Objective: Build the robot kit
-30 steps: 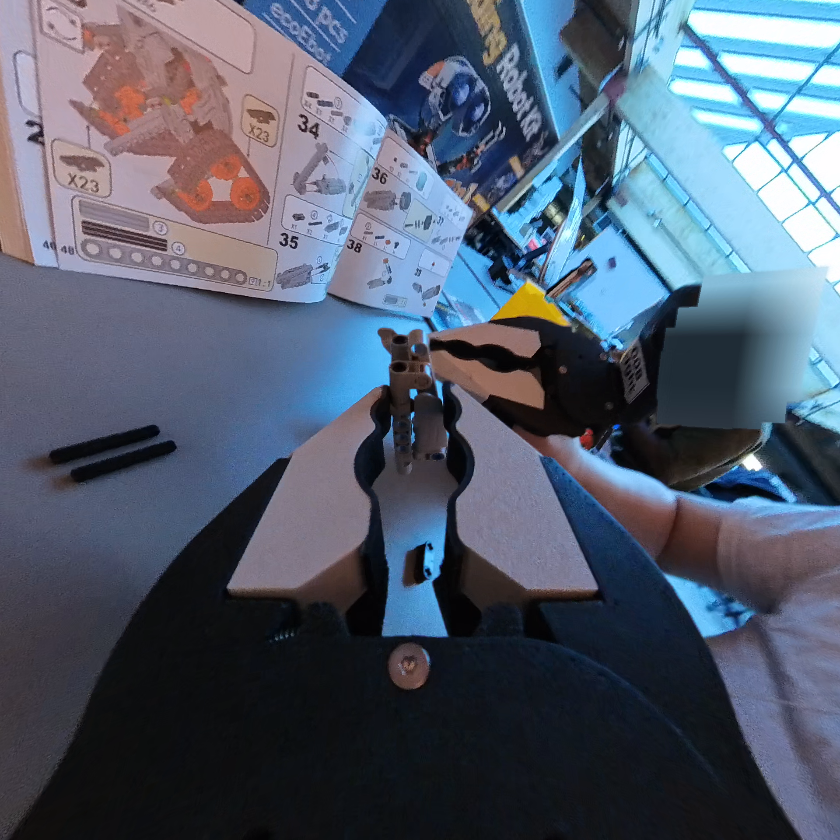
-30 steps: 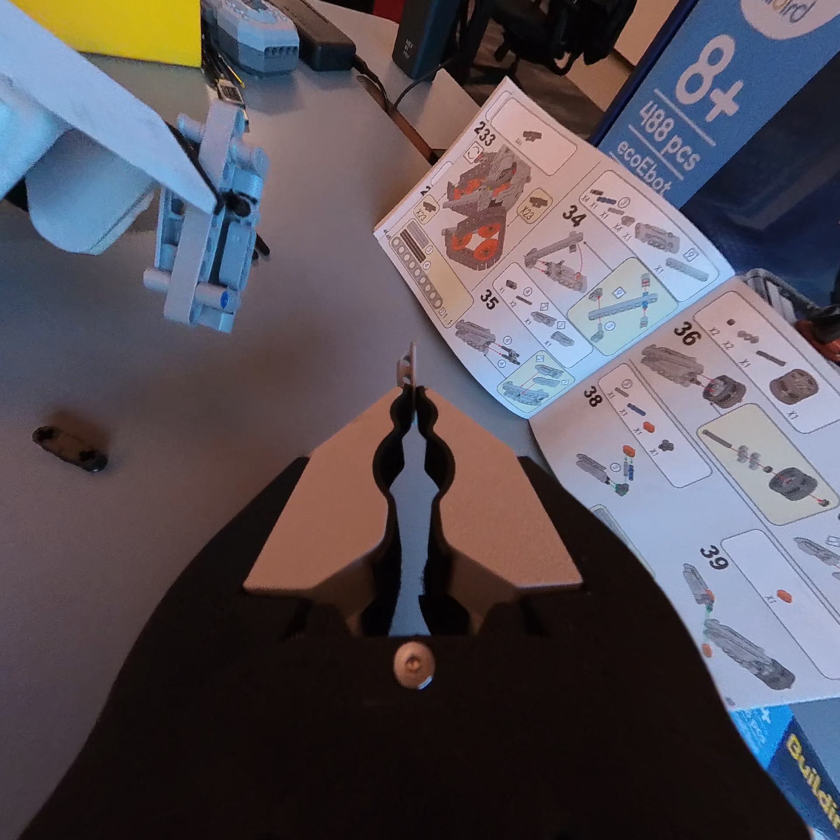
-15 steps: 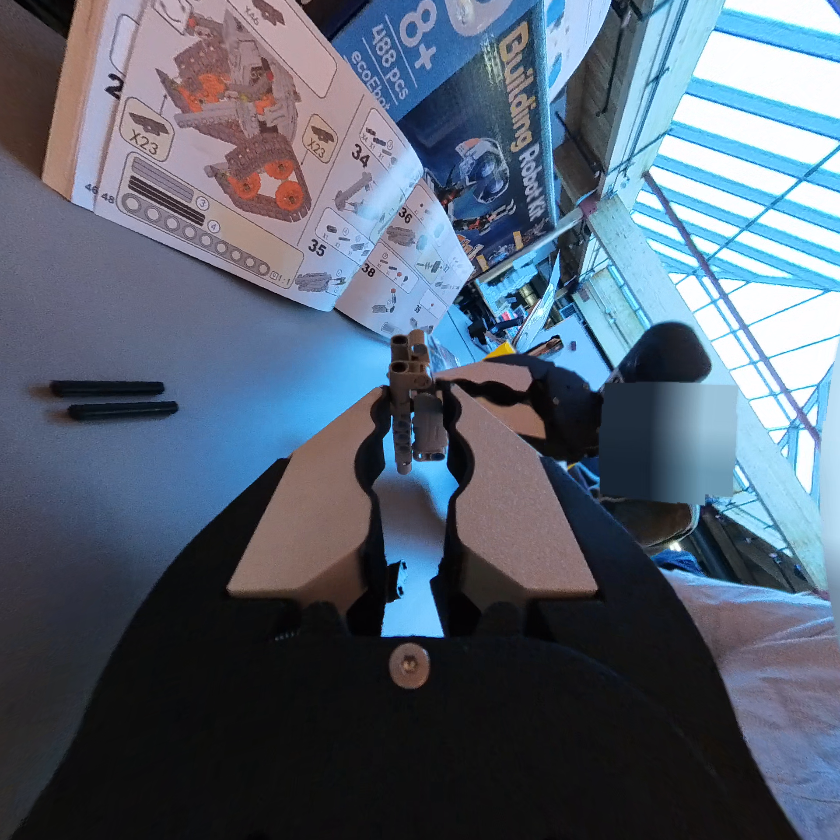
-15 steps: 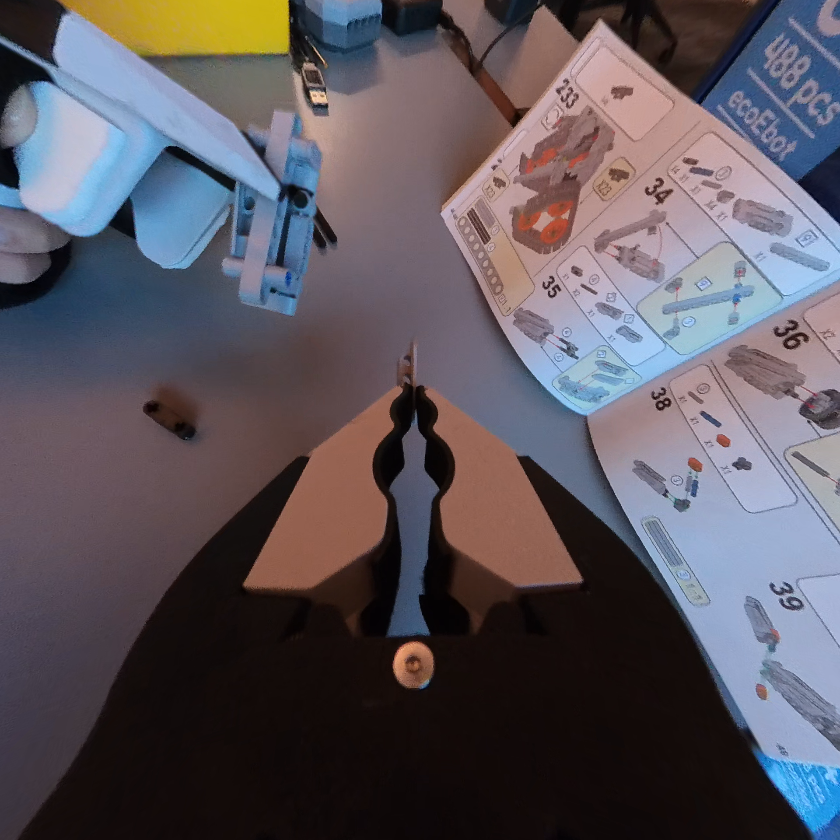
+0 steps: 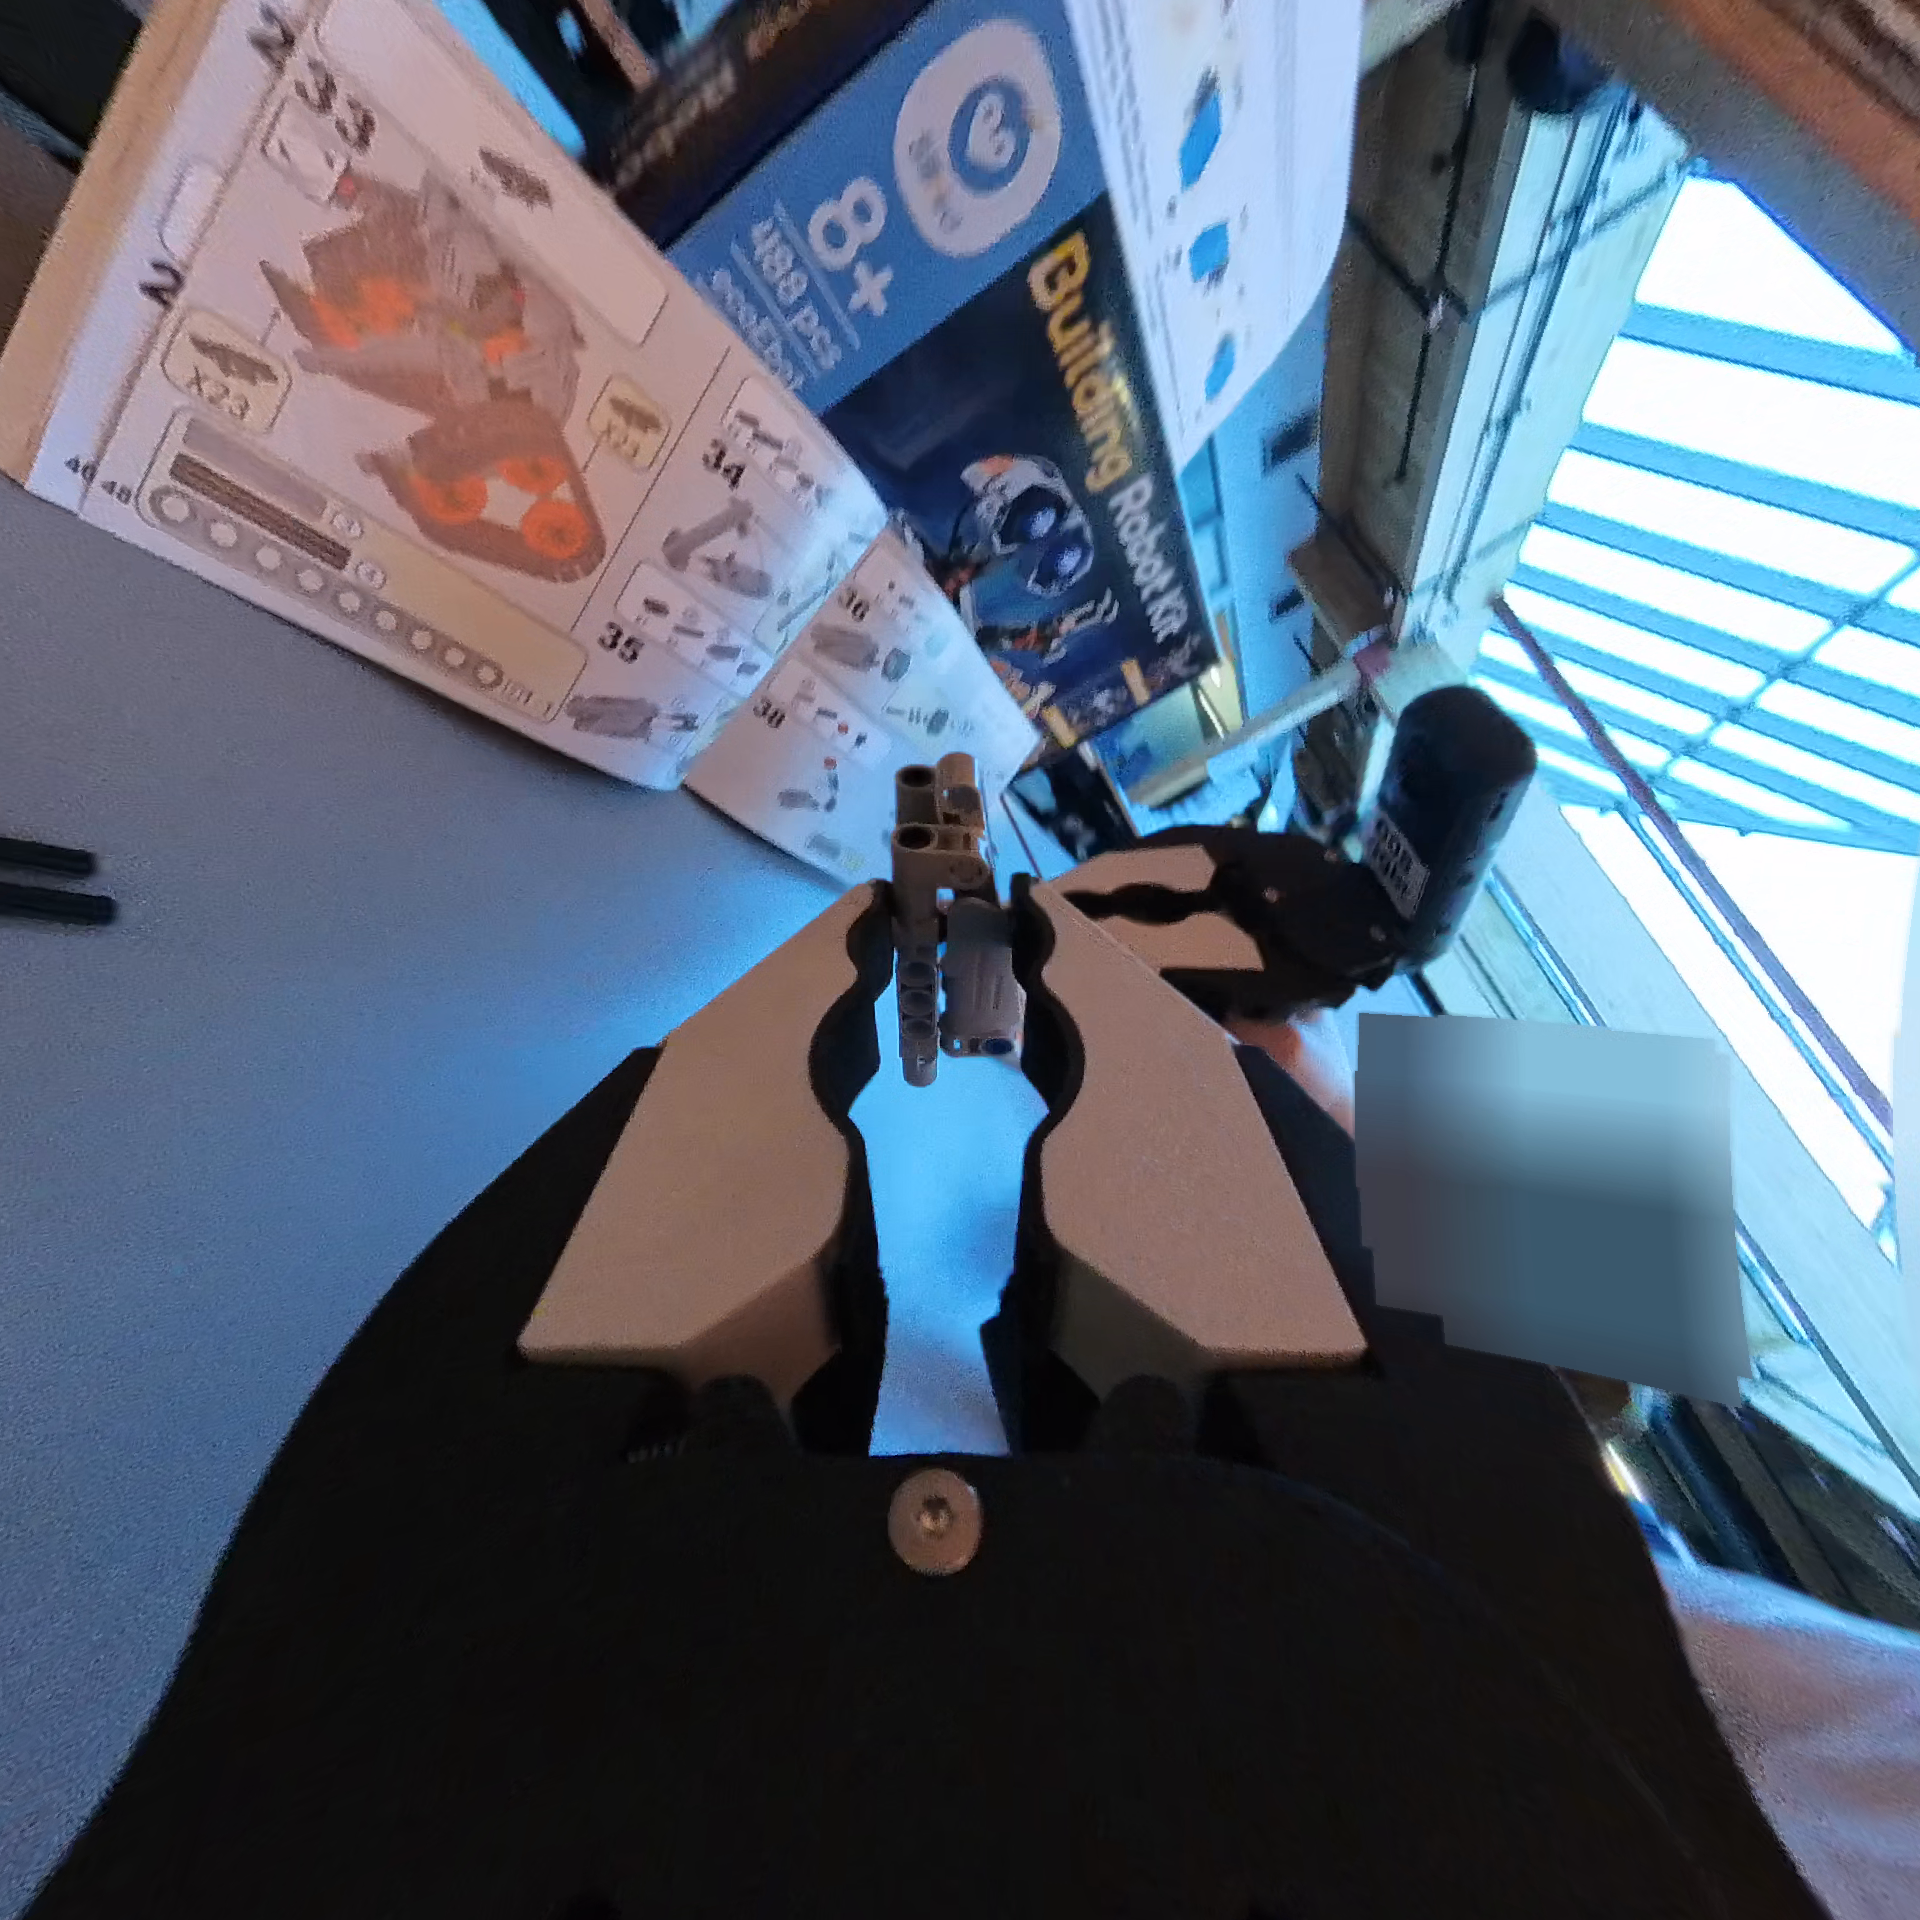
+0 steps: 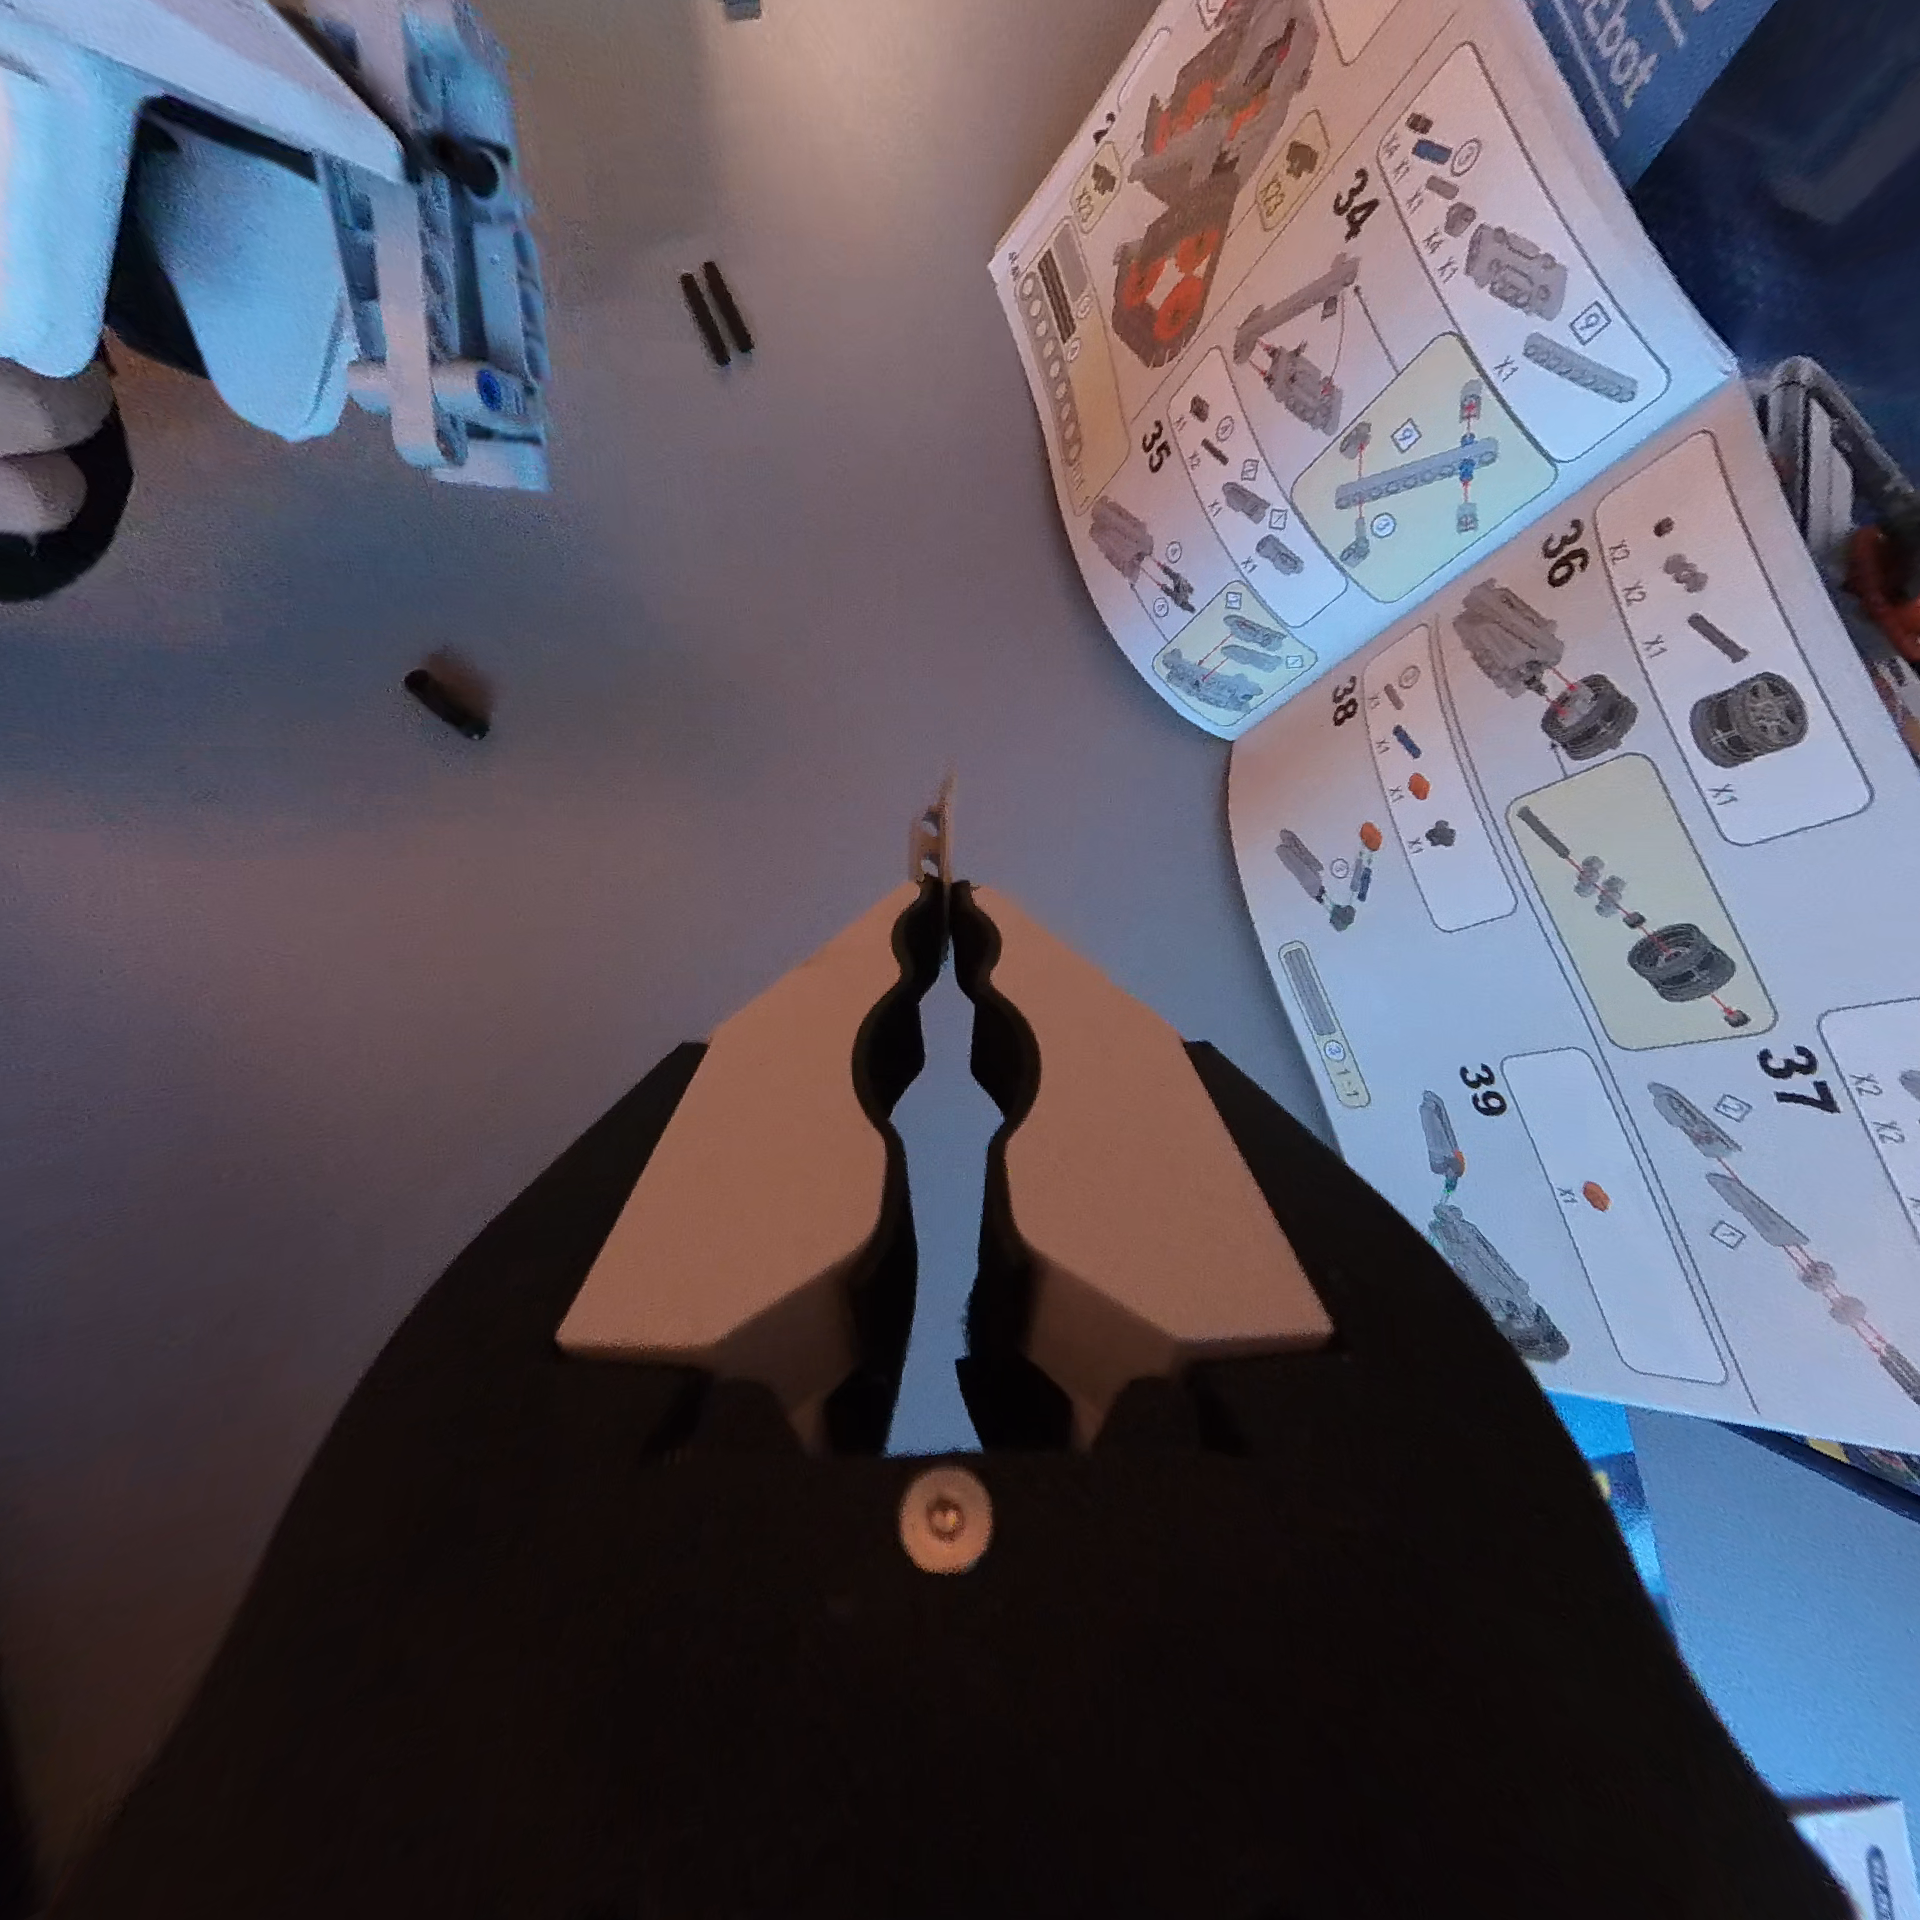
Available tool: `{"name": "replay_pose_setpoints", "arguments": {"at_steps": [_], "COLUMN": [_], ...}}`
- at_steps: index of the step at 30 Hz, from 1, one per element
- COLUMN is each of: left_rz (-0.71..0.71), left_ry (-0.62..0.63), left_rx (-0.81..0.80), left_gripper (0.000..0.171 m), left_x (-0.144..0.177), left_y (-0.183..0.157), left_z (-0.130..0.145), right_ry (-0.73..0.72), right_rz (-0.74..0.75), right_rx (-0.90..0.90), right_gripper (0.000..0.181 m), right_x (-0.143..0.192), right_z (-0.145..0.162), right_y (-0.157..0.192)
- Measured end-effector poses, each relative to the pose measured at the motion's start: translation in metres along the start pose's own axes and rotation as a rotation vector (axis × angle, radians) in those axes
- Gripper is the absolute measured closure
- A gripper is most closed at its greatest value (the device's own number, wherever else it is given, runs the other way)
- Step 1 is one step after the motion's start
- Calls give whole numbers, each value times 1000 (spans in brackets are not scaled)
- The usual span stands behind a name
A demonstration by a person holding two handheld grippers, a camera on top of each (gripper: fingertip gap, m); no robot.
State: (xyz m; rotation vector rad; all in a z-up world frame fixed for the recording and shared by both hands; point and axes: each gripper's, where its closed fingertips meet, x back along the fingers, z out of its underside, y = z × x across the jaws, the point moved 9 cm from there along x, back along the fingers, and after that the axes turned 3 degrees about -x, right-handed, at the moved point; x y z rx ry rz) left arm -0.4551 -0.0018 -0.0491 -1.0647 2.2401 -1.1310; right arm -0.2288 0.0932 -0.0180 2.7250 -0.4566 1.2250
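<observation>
Left wrist view: left gripper at frame centre, clenched on a grey beam-and-block assembly that sticks up past the fingertips; the assembly sits between the tips, upper centre of frame. Right gripper just right of it, close beside, seen from the side. Open instruction booklet upper left, propped against a blue kit box at top centre. Two black rods lie side by side at the left edge on the grey table. Blurred patch right of centre.

Right wrist view: right gripper centre, pinched closed on a thin grey flat piece poking out above the tips. Left gripper in the upper left corner with the same grey assembly, held above the table, well apart from the right tips. Short black pin lies left of centre. Two black rods upper centre. Booklet fills the right side, lying open on the table; box corner upper right.
</observation>
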Motion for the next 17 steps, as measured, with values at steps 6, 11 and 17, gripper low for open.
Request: {"name": "replay_pose_setpoints", "arguments": {"at_steps": [6, 11, 17], "left_rz": [1, 24, 89], "left_ry": [-214, -173, -136], "left_rx": [114, 235, 93], "left_gripper": [152, 152, 152], "left_x": [-8, -25, -24], "left_y": [-31, -26, -35], "left_z": [45, 80, 78], "right_ry": [43, 25, 81], "right_rz": [-64, -47, -30], "right_rx": [-57, -83, -55], "right_gripper": [181, 180, 180], "right_x": [25, 46, 57], "right_z": [-2, -7, 1], "right_y": [9, 17, 16]}}
